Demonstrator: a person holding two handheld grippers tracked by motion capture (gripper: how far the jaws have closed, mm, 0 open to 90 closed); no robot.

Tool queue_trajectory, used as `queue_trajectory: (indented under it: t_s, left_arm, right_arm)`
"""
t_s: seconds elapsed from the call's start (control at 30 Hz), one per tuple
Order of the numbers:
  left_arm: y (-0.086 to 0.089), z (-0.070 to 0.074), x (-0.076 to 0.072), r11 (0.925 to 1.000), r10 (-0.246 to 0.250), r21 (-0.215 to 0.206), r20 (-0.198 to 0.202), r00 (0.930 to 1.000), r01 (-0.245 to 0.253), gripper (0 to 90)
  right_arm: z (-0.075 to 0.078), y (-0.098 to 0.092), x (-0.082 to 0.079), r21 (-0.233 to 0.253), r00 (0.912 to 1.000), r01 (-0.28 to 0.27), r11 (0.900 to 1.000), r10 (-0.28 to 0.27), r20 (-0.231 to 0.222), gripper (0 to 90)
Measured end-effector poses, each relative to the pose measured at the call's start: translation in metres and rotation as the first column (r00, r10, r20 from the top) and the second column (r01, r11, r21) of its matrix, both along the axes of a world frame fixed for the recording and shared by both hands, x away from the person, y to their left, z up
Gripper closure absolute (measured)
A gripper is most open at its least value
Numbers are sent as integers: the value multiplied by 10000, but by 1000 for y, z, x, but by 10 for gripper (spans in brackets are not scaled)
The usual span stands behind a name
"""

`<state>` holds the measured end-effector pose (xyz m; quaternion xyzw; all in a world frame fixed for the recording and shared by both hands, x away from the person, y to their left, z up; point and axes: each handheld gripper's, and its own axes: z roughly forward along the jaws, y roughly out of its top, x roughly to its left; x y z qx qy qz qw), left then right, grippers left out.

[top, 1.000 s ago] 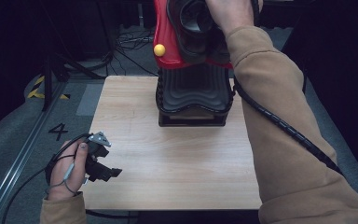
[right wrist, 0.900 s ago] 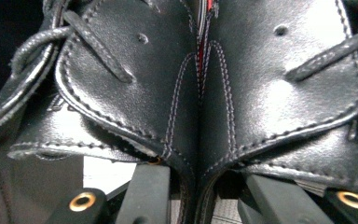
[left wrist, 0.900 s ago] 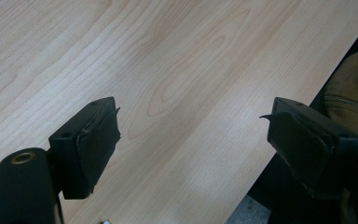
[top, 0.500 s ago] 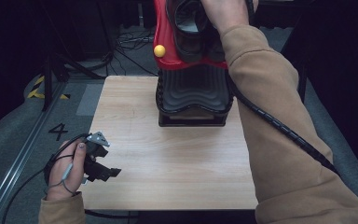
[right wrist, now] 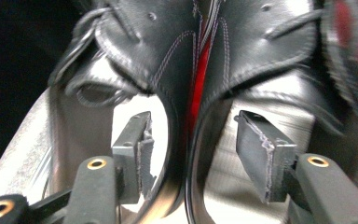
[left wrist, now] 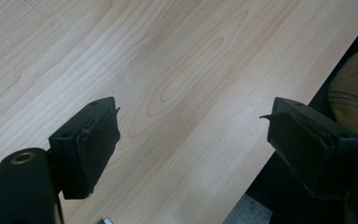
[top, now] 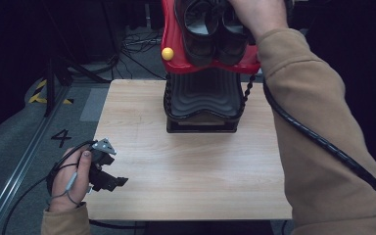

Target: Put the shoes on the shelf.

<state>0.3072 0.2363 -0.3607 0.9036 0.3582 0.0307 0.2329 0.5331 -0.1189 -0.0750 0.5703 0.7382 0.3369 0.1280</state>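
Observation:
Two black leather shoes (top: 210,29) sit side by side on a red stand (top: 172,34) above a black ribbed base (top: 203,98) at the table's far edge. In the right gripper view my right gripper (right wrist: 193,121) is open, one jaw down inside each shoe, with the two adjoining shoe walls (right wrist: 186,93) between the pads. The person's right hand (top: 254,14) covers that gripper in the high view. My left gripper (top: 113,170) rests at the table's near left corner, open (left wrist: 192,106) over bare wood with nothing between its jaws.
The light wooden table (top: 191,171) is bare in front of the base. A yellow knob (top: 167,53) sticks out on the stand's left side. A coiled black cable (top: 323,142) runs along the right sleeve. The table's near edge (left wrist: 279,140) lies just right of the left jaws.
The right hand has edged a little farther over the shoes. The left hand and its gripper have stayed put.

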Motion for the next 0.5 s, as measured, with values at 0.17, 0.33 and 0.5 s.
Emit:
queue_trajectory:
  t_s: [0.17,0.33,0.5]
  left_arm:
    - [-5,2,-2,9999,-109,17,22,9999,108,171]
    - [-8,2,-3,9997,-178,165,24,9998,178,172]
    - [-5,3,-3,9998,-90,158,40,10000,89,171]
  right_arm:
    - [18,-29,-25,345,9957,-890,9954,879,308,418]
    - [23,-62,-49,-304,9845,-1628,9862,1644,603,392]
    - [23,-83,-64,-388,9794,-1918,9807,1938,567,371]
